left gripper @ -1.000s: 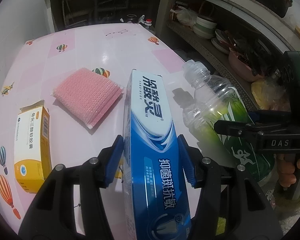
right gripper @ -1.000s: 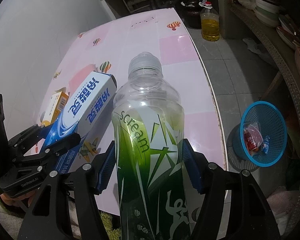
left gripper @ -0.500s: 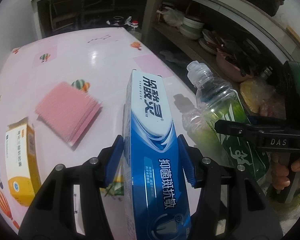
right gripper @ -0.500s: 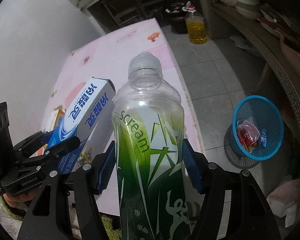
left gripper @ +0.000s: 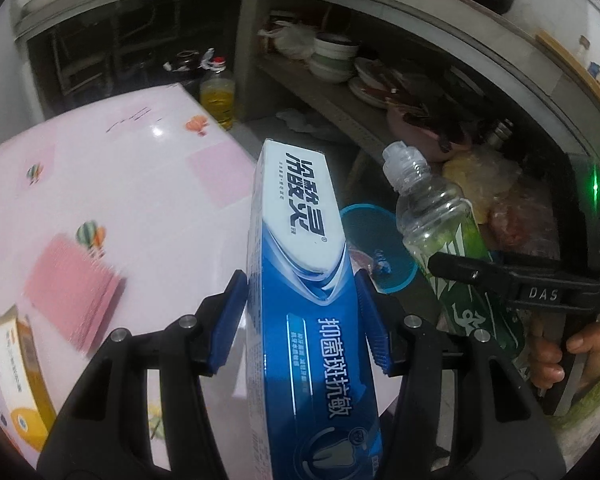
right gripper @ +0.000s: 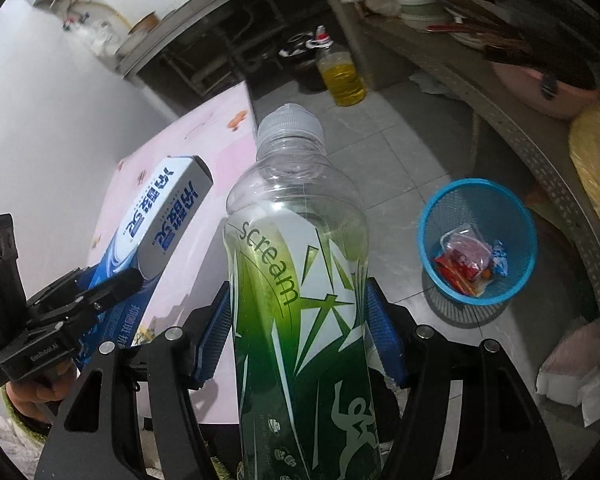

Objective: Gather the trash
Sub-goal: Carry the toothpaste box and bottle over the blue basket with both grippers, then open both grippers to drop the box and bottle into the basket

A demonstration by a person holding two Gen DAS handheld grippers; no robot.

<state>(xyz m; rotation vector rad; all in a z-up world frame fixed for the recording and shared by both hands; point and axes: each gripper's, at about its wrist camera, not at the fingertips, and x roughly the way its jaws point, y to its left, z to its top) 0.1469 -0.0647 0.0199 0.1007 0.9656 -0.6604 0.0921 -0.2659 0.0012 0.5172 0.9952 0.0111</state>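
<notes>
My left gripper (left gripper: 300,320) is shut on a blue and white toothpaste box (left gripper: 300,240), held lengthwise past the pink table's right edge. My right gripper (right gripper: 298,328) is shut on an empty plastic bottle (right gripper: 296,240) with a green "scream" label and a clear cap. Both show in the other view too: the bottle (left gripper: 436,224) to the right of the box, the box (right gripper: 160,220) to the left of the bottle. A blue mesh trash basket (right gripper: 478,236) with several wrappers inside stands on the tiled floor, right of the bottle. The box partly hides the basket (left gripper: 376,256) in the left wrist view.
On the pink table (left gripper: 120,184) lie a pink sponge pad (left gripper: 72,292) and a yellow and white box (left gripper: 16,364). A bottle of yellow oil (right gripper: 342,76) stands on the floor beyond the table. Low shelves with bowls (left gripper: 332,56) and a pink basin (right gripper: 540,88) run along the right.
Both grippers have swung to the right, off the table and toward the floor, each keeping its grip. The blue basket now lies nearer in both views, and the table has slid left.
</notes>
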